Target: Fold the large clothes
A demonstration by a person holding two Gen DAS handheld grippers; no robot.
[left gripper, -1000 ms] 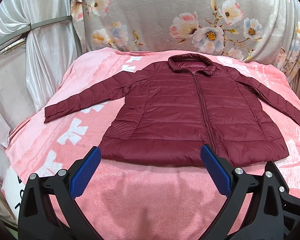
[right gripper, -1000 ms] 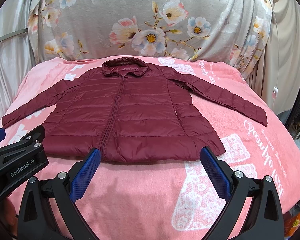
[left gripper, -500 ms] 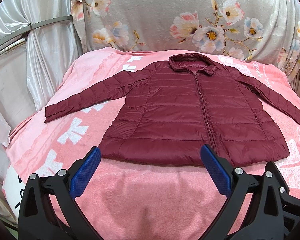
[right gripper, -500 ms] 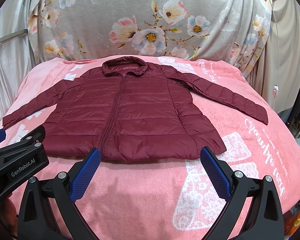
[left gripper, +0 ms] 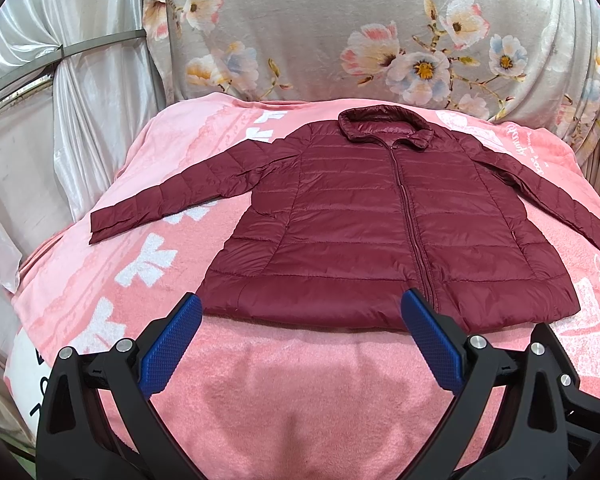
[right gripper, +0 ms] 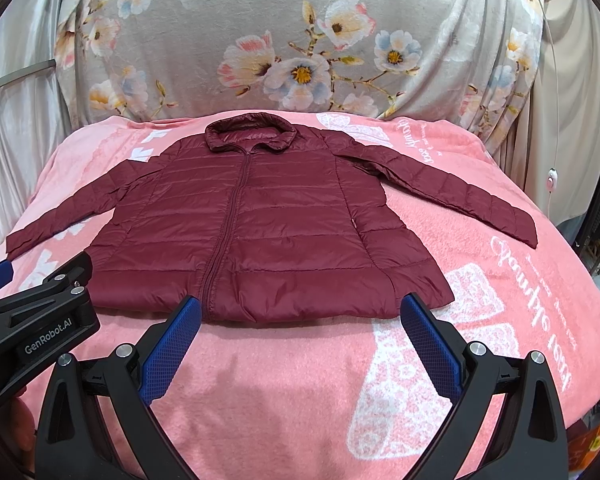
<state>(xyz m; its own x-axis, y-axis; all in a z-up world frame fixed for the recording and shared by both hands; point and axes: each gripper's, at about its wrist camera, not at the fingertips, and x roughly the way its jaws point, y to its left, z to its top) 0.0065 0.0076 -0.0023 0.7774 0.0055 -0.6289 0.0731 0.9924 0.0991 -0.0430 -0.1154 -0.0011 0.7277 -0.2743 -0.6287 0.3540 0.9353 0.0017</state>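
Jacket (left gripper: 396,232) lies flat and zipped on the pink blanket (left gripper: 284,380), collar at the far side and both sleeves spread outward. I hold my left tool (left gripper: 300,334) and right tool (right gripper: 300,334) above the near hem, each with its blue pads wide apart and gripping nothing.

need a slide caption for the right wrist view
Right gripper open above the pink blanket, facing a maroon jacket laid flat, zipped, sleeves spread; left gripper at left edge.
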